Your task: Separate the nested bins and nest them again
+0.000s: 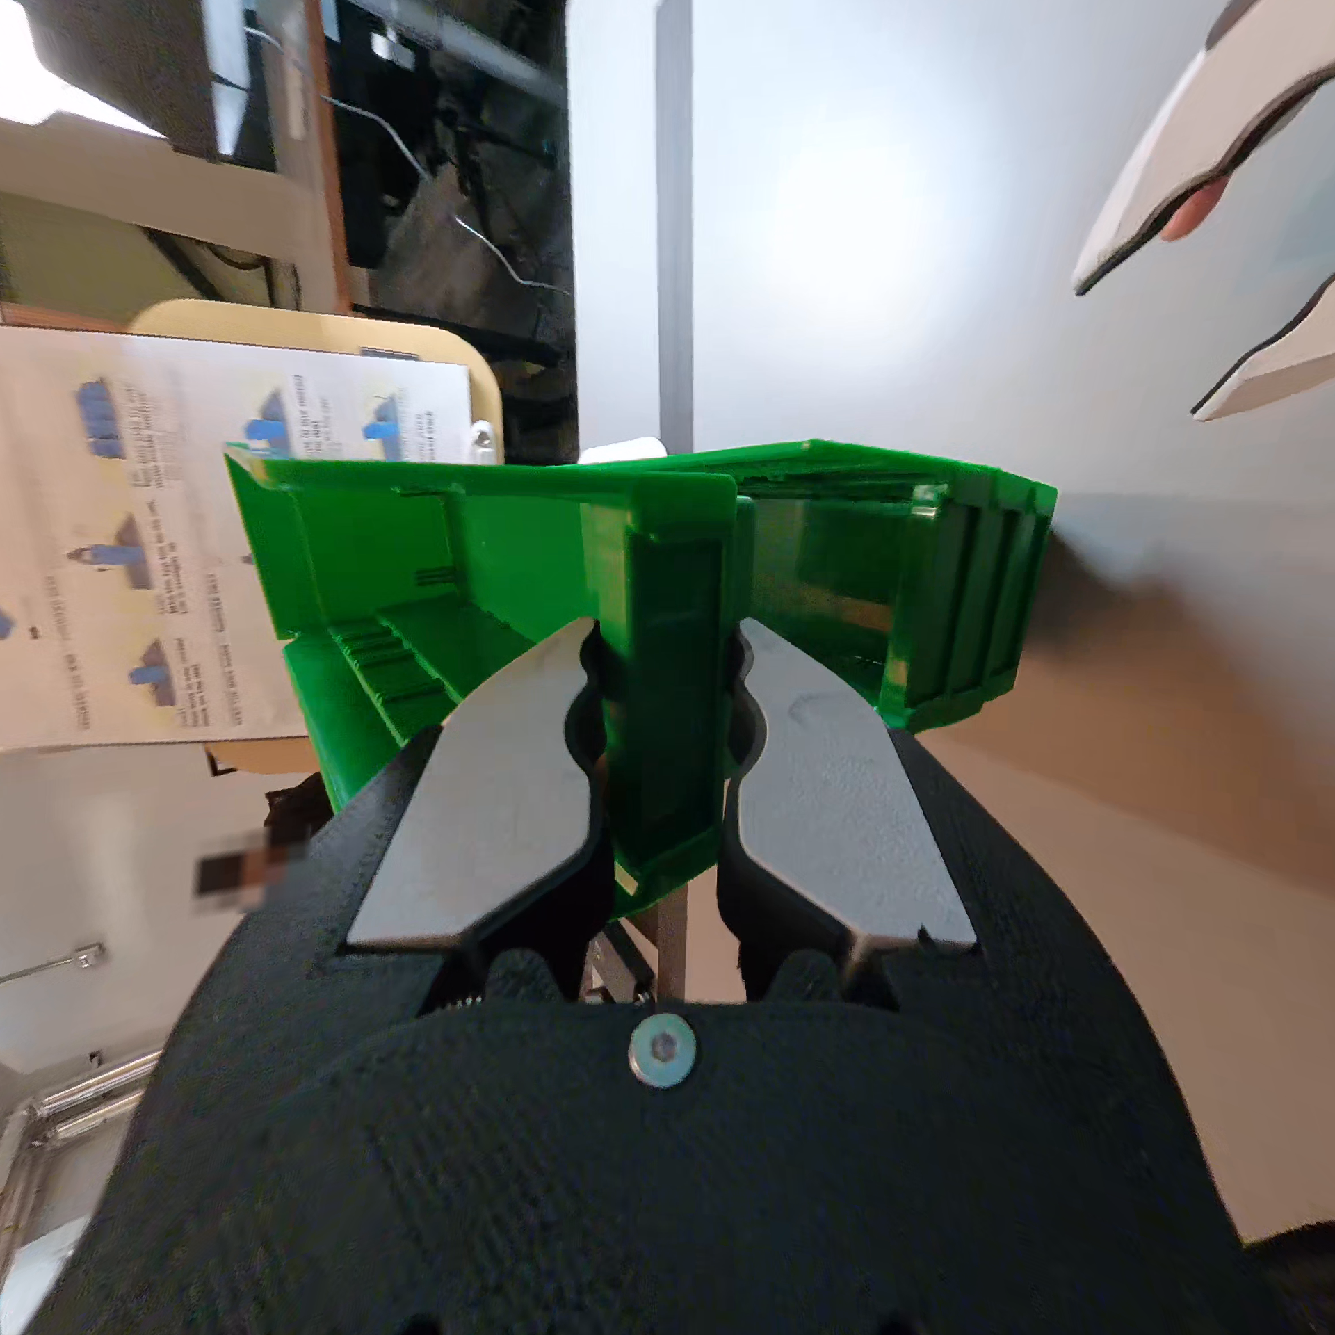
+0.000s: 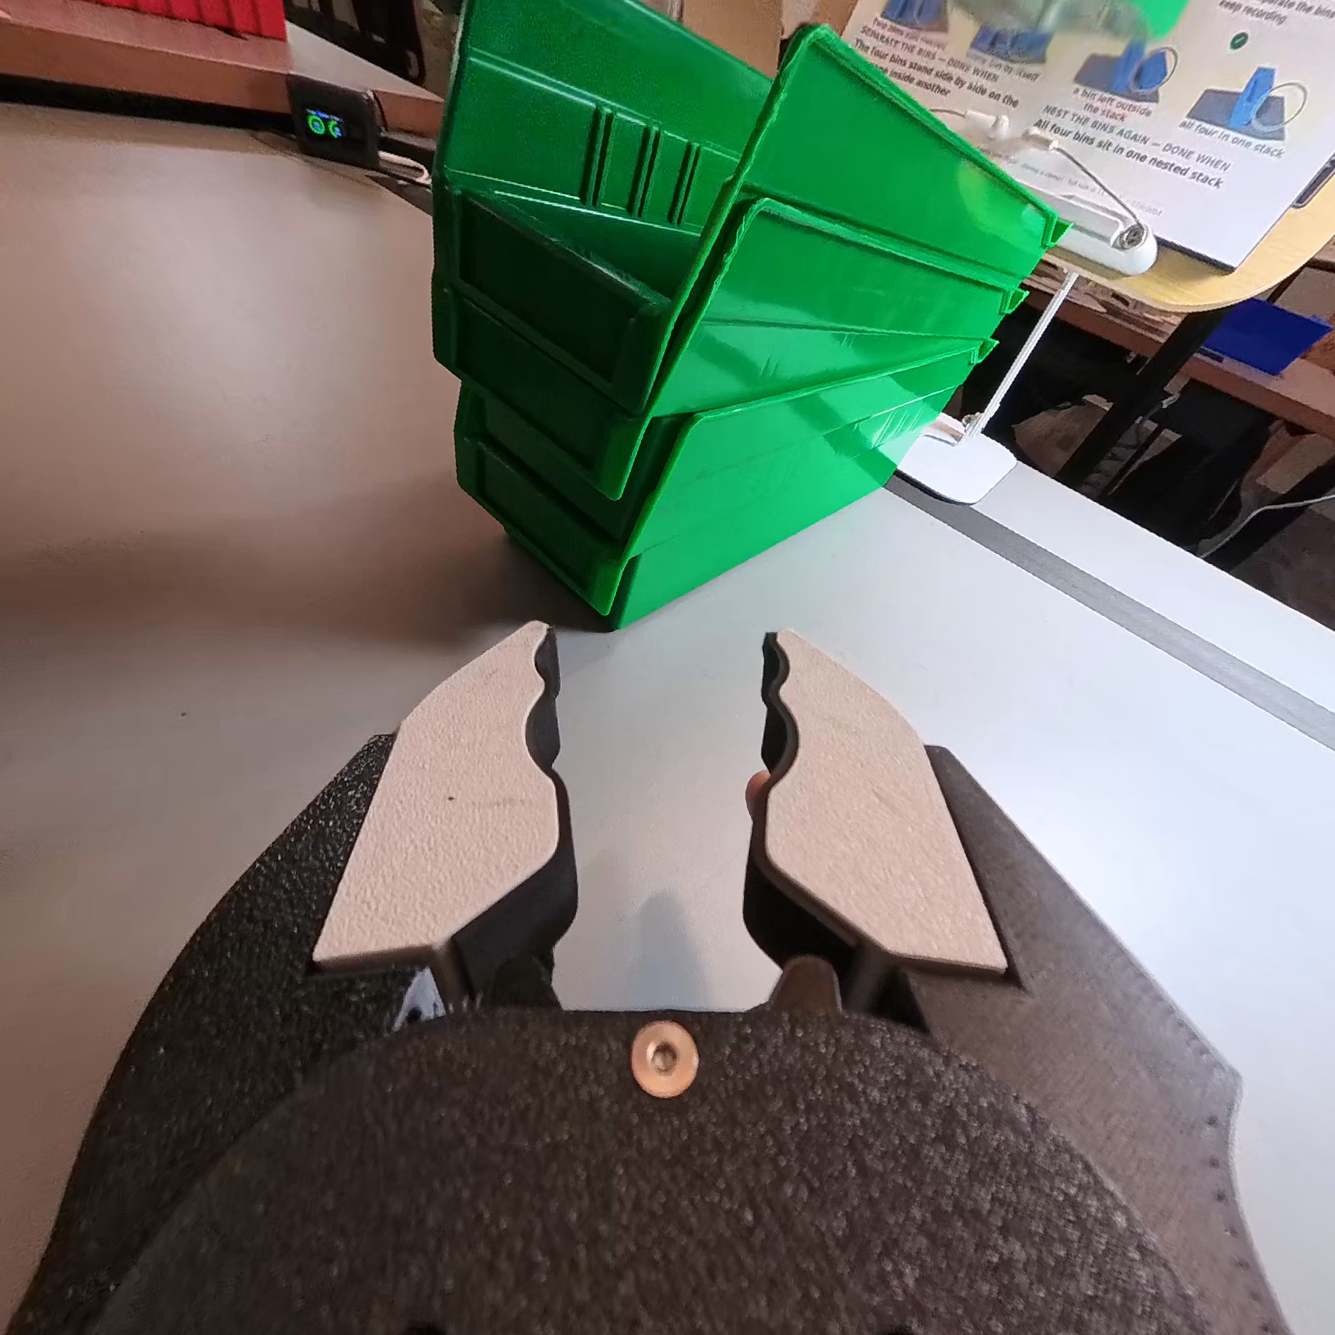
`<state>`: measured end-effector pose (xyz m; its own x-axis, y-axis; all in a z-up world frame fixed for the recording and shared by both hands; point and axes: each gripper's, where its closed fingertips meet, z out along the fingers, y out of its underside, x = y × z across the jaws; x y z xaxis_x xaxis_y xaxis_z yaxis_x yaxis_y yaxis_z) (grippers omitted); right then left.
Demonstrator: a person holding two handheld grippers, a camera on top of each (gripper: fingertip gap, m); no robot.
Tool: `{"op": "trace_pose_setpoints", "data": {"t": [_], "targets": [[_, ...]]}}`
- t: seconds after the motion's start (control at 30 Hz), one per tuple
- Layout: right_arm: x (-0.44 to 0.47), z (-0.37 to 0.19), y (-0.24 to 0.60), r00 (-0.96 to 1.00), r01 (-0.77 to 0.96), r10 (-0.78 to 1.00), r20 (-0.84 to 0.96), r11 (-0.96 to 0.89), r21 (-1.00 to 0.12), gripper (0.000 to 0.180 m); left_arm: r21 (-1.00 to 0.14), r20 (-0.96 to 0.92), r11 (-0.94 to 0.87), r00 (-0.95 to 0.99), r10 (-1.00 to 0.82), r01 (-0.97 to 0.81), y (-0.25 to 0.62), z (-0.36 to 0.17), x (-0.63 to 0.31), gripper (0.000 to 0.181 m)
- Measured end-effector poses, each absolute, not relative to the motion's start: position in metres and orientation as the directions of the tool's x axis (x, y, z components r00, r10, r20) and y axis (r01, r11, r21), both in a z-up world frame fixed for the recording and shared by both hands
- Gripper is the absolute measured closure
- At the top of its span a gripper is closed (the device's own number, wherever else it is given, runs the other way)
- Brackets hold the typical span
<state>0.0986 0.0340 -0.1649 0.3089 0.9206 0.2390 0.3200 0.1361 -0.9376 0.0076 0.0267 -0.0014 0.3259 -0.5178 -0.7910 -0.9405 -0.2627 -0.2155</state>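
A stack of several nested green bins [image 2: 722, 448] stands on the grey table [image 2: 1011, 758]. The top bin [image 2: 852, 166] is tilted, with one end raised out of the stack. My left gripper [image 1: 668, 636] is shut on an end wall of this top bin [image 1: 433, 578]; the lower bins [image 1: 968, 592] show beside it. My right gripper [image 2: 661, 636] is open and empty, low over the table just in front of the stack and apart from it. It also shows in the left wrist view [image 1: 1138, 350], open, at the upper right.
A printed instruction sheet on a pale board [image 2: 1156, 108] stands behind the stack on a white stand [image 2: 953, 462]. A small black device with a green display [image 2: 329, 126] lies at the back left. A dark strip [image 2: 1156, 614] crosses the table at right. Left tips to right tips: about 20 centimeters.
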Motion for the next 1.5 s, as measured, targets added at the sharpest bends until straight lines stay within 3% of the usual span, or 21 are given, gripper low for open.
{"op": "trace_pose_setpoints", "data": {"t": [0.23,0.43,0.63,0.93,1.03,1.13,1.3,1.4,1.5], "targets": [[0.099,-0.164,0.034,0.313,0.317,0.919,0.241,0.138,-0.938,0.126,-0.246,-0.798,-0.35,0.394,-0.457,-0.904,-0.007,0.02,-0.047,0.149],[0.098,-0.167,0.034,0.31,0.326,0.918,0.248,0.142,-0.935,0.126,-0.271,-0.723,-0.453,0.49,-0.487,-0.849,-0.028,-0.066,-0.098,0.149],[0.098,-0.169,0.036,0.317,0.332,0.916,0.244,0.133,-0.934,0.126,-0.345,-0.661,-0.442,0.549,-0.512,-0.828,-0.041,-0.16,-0.102,0.149],[0.098,-0.169,0.036,0.32,0.338,0.913,0.252,0.138,-0.931,0.126,-0.261,-0.791,-0.338,0.401,-0.462,-0.904,-0.031,-0.2,-0.111,0.147],[0.099,-0.169,0.036,0.32,0.34,0.912,0.256,0.142,-0.93,0.126,-0.375,-0.774,-0.3,0.474,-0.419,-0.877,-0.03,-0.192,-0.096,0.129],[0.099,-0.165,0.035,0.313,0.335,0.912,0.266,0.156,-0.929,0.126,-0.551,-0.729,-0.195,0.582,-0.361,-0.811,-0.035,-0.16,-0.067,0.13],[0.094,-0.136,0.018,0.246,0.288,0.911,0.333,0.259,-0.922,0.133,-0.868,-0.397,-0.131,0.827,-0.398,-0.48,-0.042,-0.128,-0.032,0.128],[0.081,-0.116,-0.013,0.086,0.333,0.9,0.428,0.379,-0.864,0.143,-0.931,-0.25,-0.151,0.881,-0.401,-0.333,-0.037,-0.124,-0.031,0.131],[0.062,-0.103,-0.031,-0.068,0.457,0.831,0.552,0.518,-0.723,0.142,-0.947,-0.183,-0.171,0.896,-0.404,-0.271,-0.03,-0.126,-0.027,0.135]]}}
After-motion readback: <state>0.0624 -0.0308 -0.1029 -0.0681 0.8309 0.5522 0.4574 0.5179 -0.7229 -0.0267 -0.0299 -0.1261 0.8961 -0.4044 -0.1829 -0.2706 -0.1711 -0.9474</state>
